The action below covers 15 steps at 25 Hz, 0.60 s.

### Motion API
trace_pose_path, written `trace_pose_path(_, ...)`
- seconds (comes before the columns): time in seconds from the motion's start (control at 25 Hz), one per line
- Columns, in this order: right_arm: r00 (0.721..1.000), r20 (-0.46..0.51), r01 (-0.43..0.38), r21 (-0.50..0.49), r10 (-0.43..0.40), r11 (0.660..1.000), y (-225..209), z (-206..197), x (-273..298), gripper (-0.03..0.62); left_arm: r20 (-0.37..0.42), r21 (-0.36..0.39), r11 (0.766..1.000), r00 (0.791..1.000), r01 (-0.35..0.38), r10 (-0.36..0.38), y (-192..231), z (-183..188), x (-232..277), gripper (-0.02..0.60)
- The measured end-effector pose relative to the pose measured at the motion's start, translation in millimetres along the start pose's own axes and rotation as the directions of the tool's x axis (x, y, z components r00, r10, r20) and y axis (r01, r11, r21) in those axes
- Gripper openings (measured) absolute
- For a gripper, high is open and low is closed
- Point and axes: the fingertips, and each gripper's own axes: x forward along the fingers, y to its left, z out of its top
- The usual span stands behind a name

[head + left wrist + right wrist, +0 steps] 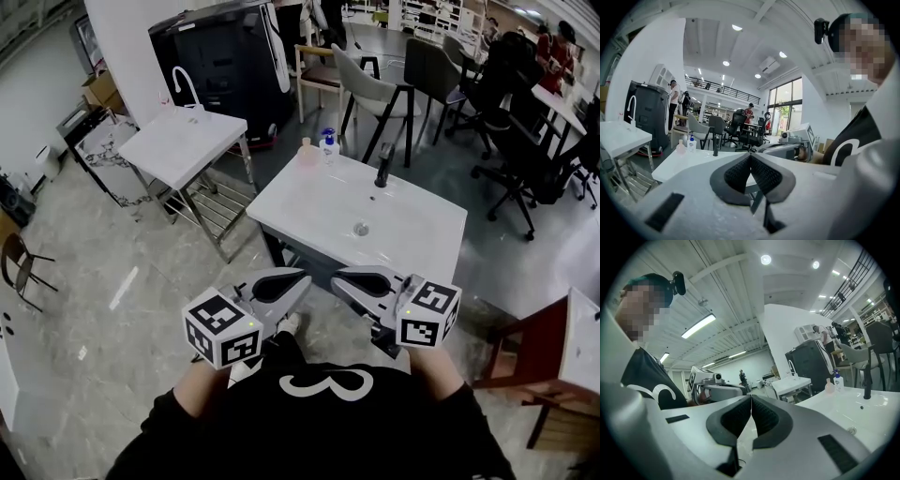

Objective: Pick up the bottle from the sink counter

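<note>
A white sink counter (309,202) is standing on the grey floor (141,309). At its far left corner a pink bottle (307,153) and a white pump bottle (329,147) with a blue top are standing upright, just beside each other. A black faucet (383,166) is rising from the far edge, and a round drain (361,228) is sitting in the basin near the centre.

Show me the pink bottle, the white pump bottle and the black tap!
pink bottle (307,156), head view, its body.
white pump bottle (329,148), head view, its body.
black tap (383,167), head view, its stem.
</note>
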Motion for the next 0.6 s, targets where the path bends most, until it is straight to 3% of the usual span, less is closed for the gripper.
trace_pose_path(0.36, 0.998, 0.017, 0.056, 0.041, -0.057, 0.998, -70.4, 21.3, 53.7, 0.012, -0.016, 0.001, 0.999, 0.999, 0.036, -0.036, 91.1, 24.5, 24.2, 0.014)
trace_pose_path(0.6, 0.991, 0.029, 0.13, 0.085, -0.132, 0.988, -127.8, 40.0, 87.5, 0.014, -0.047, -0.002, 0.994, 0.993, 0.11, -0.11, 154.1, 42.6, 55.5, 0.014)
